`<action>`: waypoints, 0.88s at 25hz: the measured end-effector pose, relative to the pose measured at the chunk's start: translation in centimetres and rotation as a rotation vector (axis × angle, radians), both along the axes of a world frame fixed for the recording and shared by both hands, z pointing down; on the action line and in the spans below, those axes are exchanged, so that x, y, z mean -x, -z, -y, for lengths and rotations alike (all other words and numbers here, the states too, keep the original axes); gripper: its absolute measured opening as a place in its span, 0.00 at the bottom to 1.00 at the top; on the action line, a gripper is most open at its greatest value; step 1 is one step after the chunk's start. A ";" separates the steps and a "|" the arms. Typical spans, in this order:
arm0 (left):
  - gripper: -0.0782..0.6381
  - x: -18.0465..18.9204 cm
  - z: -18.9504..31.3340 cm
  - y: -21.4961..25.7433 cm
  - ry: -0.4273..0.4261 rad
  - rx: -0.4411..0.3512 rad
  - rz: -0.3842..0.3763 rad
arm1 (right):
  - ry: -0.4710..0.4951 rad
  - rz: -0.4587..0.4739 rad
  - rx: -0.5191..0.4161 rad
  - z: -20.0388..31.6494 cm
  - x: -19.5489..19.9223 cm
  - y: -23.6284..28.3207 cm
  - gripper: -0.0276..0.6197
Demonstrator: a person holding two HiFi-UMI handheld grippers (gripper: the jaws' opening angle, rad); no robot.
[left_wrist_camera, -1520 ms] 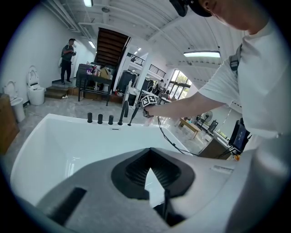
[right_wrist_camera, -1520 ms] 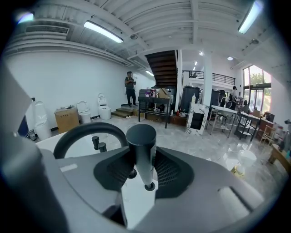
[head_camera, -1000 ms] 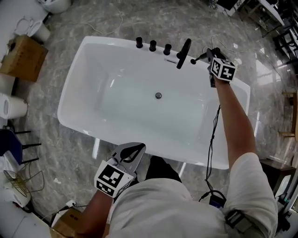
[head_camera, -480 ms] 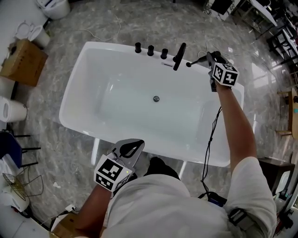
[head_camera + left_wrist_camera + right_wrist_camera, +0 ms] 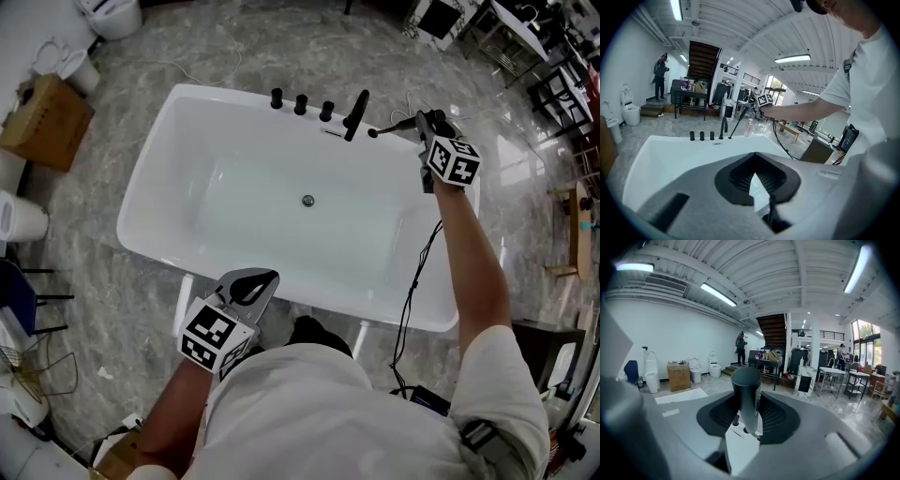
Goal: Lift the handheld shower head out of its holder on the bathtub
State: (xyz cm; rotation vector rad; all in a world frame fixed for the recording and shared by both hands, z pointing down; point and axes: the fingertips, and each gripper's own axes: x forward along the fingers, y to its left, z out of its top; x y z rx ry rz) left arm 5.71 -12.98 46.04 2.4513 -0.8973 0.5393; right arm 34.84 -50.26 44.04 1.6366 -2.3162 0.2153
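The black handheld shower head (image 5: 394, 125) is gripped by my right gripper (image 5: 422, 124) above the far right corner of the white bathtub (image 5: 150, 187), just right of the black spout (image 5: 356, 113) and three knobs (image 5: 301, 103). In the right gripper view its dark round handle (image 5: 746, 397) stands upright between the ribbed pads. My left gripper (image 5: 267, 278) hovers by the tub's near rim, its tips together and nothing in them. The left gripper view shows the shower head (image 5: 737, 124) as a thin slanted rod under the right gripper (image 5: 764, 100).
A black cable (image 5: 412, 281) hangs from the right arm over the tub's right end. A cardboard box (image 5: 45, 112) and toilets (image 5: 111, 11) stand on the marble floor at the left. Tables (image 5: 525, 37) and a bench (image 5: 574, 225) stand at the right.
My right gripper has risen with the shower head, carrying it up off the tub rim. My left gripper has drifted slightly left and up.
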 end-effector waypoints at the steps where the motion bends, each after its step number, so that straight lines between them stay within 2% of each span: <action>1: 0.12 0.1 -0.3 0.1 0.000 -0.003 -0.001 | 0.003 -0.003 -0.008 -0.5 0.1 0.5 0.27; 8: 0.12 1.2 -2.2 1.2 -0.009 -0.022 -0.008 | 0.020 -0.006 -0.052 -4.2 1.1 4.0 0.27; 22: 0.12 3.6 -5.0 2.2 -0.010 -0.044 -0.028 | -0.012 0.004 -0.114 -9.9 1.2 9.1 0.27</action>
